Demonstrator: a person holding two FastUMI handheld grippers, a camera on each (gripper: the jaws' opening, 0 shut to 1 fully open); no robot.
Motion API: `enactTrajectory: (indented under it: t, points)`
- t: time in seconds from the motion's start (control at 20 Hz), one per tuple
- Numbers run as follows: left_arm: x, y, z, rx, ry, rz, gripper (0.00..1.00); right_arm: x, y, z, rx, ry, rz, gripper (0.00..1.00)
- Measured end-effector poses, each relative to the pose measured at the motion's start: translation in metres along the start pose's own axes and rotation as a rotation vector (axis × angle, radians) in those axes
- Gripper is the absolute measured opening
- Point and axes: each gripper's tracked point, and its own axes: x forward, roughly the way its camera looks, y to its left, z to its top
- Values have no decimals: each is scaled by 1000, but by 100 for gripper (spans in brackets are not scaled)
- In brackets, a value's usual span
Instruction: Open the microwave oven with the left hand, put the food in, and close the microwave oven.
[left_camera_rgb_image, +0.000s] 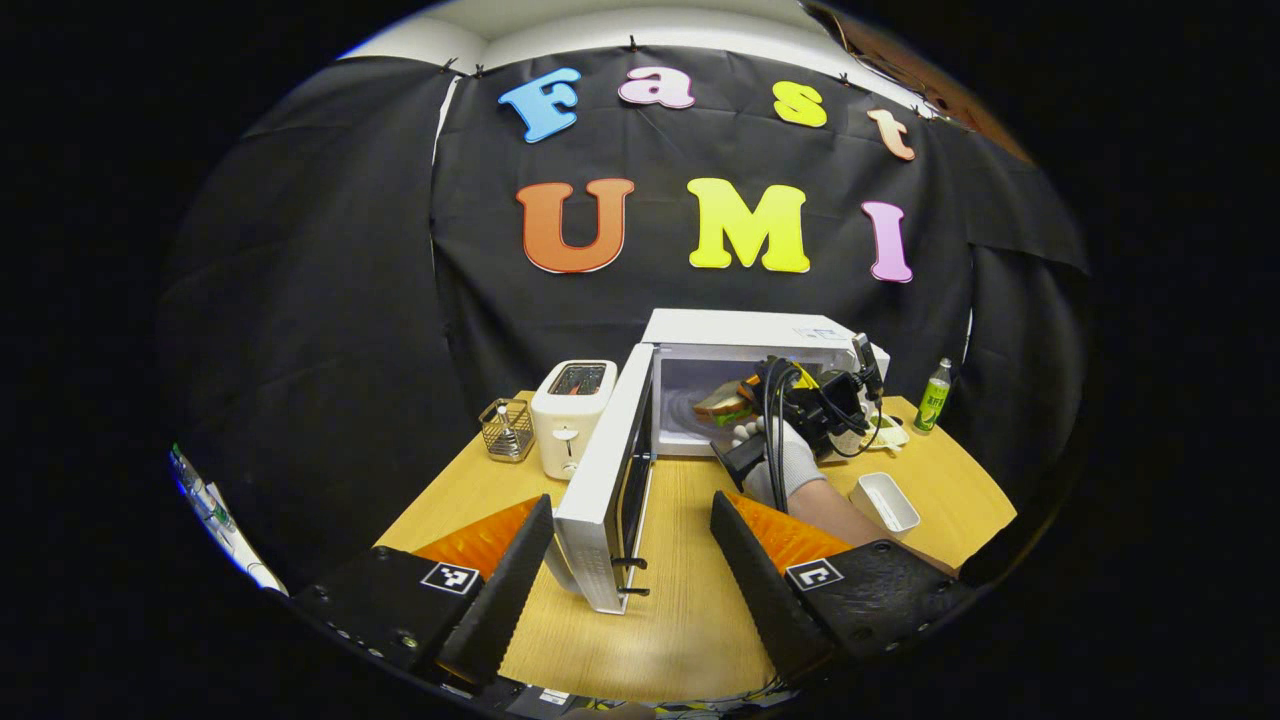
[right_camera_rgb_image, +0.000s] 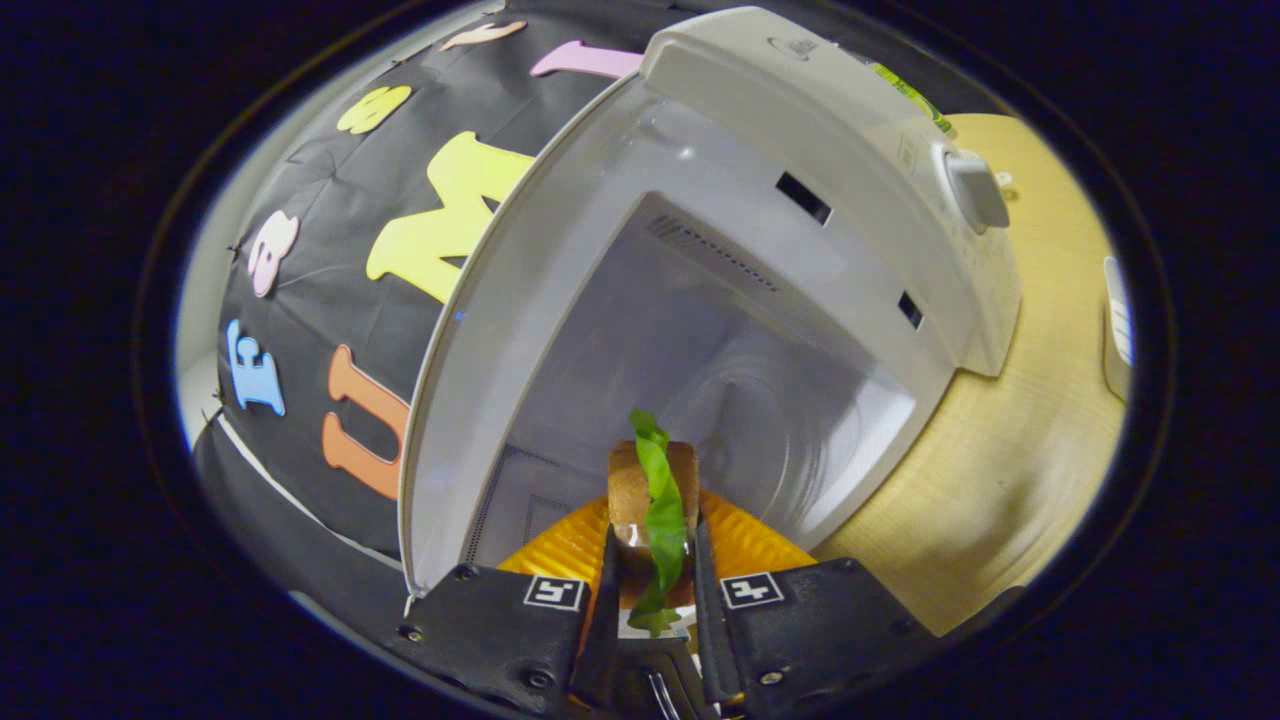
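Observation:
The white microwave (left_camera_rgb_image: 745, 335) stands at the back of the wooden table with its door (left_camera_rgb_image: 600, 480) swung wide open toward me. My left gripper (left_camera_rgb_image: 630, 560) is open, its fingers on either side of the door's near edge without touching it. In the right gripper view my right gripper (right_camera_rgb_image: 652, 560) is shut on a sandwich (right_camera_rgb_image: 650, 490) with green lettuce, held on edge at the mouth of the microwave cavity (right_camera_rgb_image: 700, 340). The left gripper view shows the sandwich (left_camera_rgb_image: 725, 402) at the cavity opening, with a gloved hand (left_camera_rgb_image: 785, 465) holding that right gripper (left_camera_rgb_image: 735, 395).
A white toaster (left_camera_rgb_image: 572, 412) and a small wire basket (left_camera_rgb_image: 507, 428) stand left of the microwave. A white rectangular dish (left_camera_rgb_image: 888, 500) lies on the table (left_camera_rgb_image: 690, 600) to the right, with a green bottle (left_camera_rgb_image: 934, 397) behind it.

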Motion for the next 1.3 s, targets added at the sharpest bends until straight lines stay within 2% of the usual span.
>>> enactTrajectory:
  t: [0.2,0.25,0.35,0.4,0.5,0.55,0.65,0.7,0.75,0.8,0.9,0.95,1.0,1.3]
  points:
    - [5,0,-4,-35,4,-3,95,19,-17,-4,-97,-32,-50,39]
    - [5,1,-7,-34,4,-1,95,20,-21,-5,-172,-38,-79,31]
    - [7,0,-3,-30,-10,-1,96,20,-29,-2,-329,-58,-107,38]
    - [8,0,-1,-27,-14,2,95,20,-28,2,-394,-69,-113,54]
    - [10,2,-3,-26,-21,5,96,19,-24,9,-530,-94,-115,57]
    - [9,0,-2,-32,-27,1,96,22,-25,15,-629,-111,-146,57]
    - [9,-2,-1,-28,-32,-4,96,26,-30,19,-809,-109,-188,76]
    - [9,-2,-2,-27,-32,-1,95,25,-27,19,-852,-106,-174,91]
    - [10,-2,-2,-28,-34,-2,96,21,-26,19,-870,-107,-162,100]
    - [10,-2,-1,-25,-35,3,96,17,-24,21,-882,-116,-155,92]
    - [8,1,0,-19,-43,8,96,9,-16,26,-911,-138,-139,92]
    - [9,2,1,-17,-43,11,96,5,-14,28,-920,-139,-131,100]
    - [8,3,1,-14,-42,14,96,1,-12,28,-921,-130,-123,92]
    - [-1,5,16,1,-79,27,96,-52,25,46,-980,-97,-26,92]
